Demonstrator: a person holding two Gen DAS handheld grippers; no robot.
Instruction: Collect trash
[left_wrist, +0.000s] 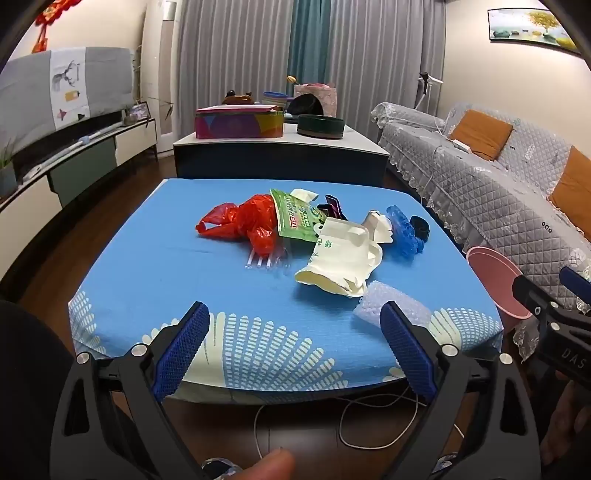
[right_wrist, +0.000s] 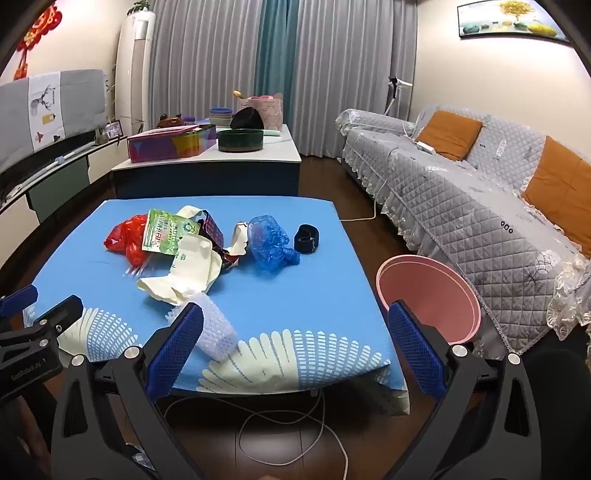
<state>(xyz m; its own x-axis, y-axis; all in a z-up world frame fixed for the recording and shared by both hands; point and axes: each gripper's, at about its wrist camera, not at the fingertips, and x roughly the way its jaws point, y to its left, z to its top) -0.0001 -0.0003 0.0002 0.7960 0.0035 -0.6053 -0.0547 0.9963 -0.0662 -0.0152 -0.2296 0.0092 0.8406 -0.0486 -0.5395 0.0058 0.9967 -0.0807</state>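
Hovering wide open and empty over the worktop (left_wrist: 155, 258): left hand-held gripper (left_wrist: 291, 325), right hand-held gripper (right_wrist: 295, 321); trash (left_wrist: 332, 254) lying beyond, bin (right_wrist: 436, 291) beside.

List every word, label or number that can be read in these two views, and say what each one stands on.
"GenRobot.AI": on the black body of the left gripper, at the left edge of the right wrist view.
"DAS": on the right gripper, cut off by the edge of the left wrist view.
Green packet: printed characters, too blurred to read.
Cream bag: green printed characters, too small to read.
Nothing else is legible.
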